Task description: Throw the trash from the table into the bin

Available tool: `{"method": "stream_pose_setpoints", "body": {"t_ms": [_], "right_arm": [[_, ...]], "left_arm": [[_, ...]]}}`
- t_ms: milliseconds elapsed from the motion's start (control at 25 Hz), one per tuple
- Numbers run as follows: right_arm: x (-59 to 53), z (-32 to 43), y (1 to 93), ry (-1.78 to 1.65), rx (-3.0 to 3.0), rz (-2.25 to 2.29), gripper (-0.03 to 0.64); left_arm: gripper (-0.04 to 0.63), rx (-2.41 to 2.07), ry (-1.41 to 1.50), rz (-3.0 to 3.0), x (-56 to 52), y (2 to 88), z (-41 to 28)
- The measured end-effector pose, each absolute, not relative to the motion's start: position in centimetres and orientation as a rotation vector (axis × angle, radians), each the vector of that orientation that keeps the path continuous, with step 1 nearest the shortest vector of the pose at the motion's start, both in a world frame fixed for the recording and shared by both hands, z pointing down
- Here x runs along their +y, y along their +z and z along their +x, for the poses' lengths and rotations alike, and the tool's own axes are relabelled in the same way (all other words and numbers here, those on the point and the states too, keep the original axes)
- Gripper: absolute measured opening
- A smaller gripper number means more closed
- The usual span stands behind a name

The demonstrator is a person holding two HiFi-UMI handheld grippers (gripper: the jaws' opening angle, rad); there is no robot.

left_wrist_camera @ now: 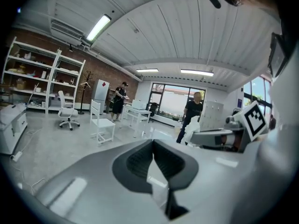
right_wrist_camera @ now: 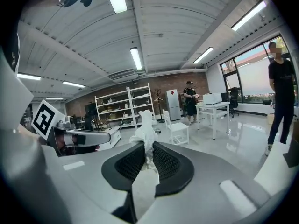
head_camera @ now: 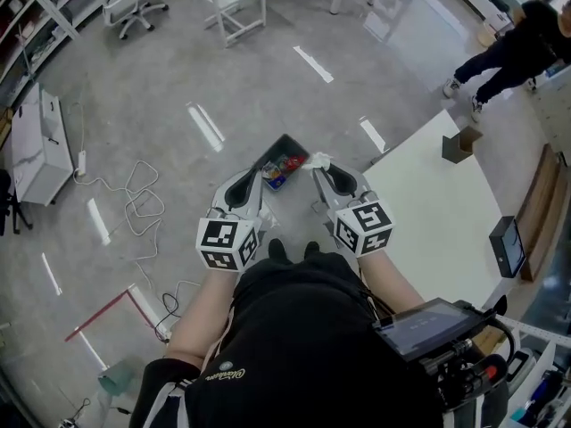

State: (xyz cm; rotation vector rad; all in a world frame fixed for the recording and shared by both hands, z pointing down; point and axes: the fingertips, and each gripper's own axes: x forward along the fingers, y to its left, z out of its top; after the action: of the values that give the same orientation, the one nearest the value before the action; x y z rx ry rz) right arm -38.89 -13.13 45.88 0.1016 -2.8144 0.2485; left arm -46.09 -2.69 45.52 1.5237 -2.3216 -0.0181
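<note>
1. Your right gripper [head_camera: 318, 171] is clamped on a crumpled tissue [head_camera: 319, 160]. Your left gripper [head_camera: 257, 180] is closed on nothing.
2. The bin [head_camera: 268, 153] sits on the floor just beyond both tips, at 11 o'clock from the tissue, so your right hand should shift left.

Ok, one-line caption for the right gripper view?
Right gripper pinching a crumpled white tissue between its jaws.
</note>
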Motion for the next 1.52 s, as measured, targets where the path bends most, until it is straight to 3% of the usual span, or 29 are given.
{"method": "stream_pose_setpoints", "body": {"t_ms": [520,1520], "right_arm": [[-13.7,-44.2,49.4,0.258,-2.740,-0.076,0.054],[-18.1,-57.9,84.1,0.094,-2.188,-0.039,0.051]], "left_arm": [[0.009,-2.341,0.000,1.379,-3.9,48.1,-48.9],[0.009,-2.184,-0.143,1.056,-2.7,62.3,-48.9]]}}
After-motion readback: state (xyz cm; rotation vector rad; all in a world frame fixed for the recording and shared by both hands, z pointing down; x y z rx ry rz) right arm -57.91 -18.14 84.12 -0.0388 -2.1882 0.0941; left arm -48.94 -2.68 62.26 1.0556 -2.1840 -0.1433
